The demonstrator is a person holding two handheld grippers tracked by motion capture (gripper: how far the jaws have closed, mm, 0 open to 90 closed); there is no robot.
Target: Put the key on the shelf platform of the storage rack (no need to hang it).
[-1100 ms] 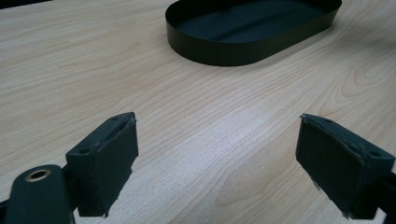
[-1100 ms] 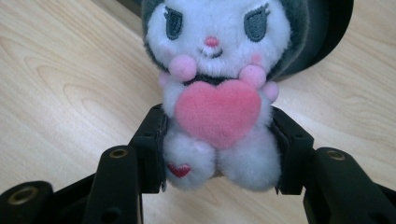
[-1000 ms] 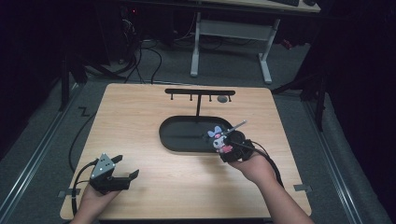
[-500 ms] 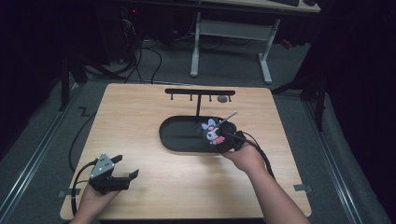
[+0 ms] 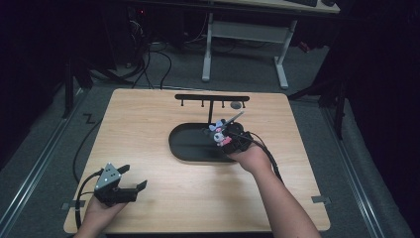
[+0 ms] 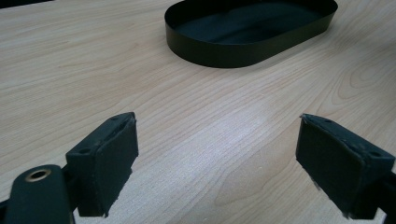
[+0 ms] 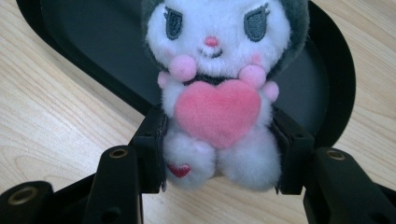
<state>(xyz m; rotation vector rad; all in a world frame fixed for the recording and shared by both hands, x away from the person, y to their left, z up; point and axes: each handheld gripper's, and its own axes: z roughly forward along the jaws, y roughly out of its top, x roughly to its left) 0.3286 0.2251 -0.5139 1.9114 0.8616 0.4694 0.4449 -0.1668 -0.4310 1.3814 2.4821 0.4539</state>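
A small plush toy (image 7: pixel 215 88), white with a grey hood and a pink heart on its chest, is clamped at the body between the pads of my right gripper (image 7: pixel 219 140). In the high view the plush toy (image 5: pixel 220 133) and right gripper (image 5: pixel 229 136) hover over the right end of the black oval tray (image 5: pixel 190 144). My left gripper (image 5: pixel 133 178) rests near the table's front left corner, jaws wide apart. In the left gripper view its pads (image 6: pixel 105 163) frame bare wood, with the tray (image 6: pixel 252 28) farther off.
A black rack (image 5: pixel 212 99) with several hooks stands behind the tray, with a small dark round thing (image 5: pixel 236 105) by its right end. Cables (image 5: pixel 79 163) trail off the table's left side. A desk frame (image 5: pixel 245 44) stands on the floor beyond.
My right gripper has carried the plush toy leftward and slightly away, from the tray's right rim to over its right end. The left gripper has stayed put.
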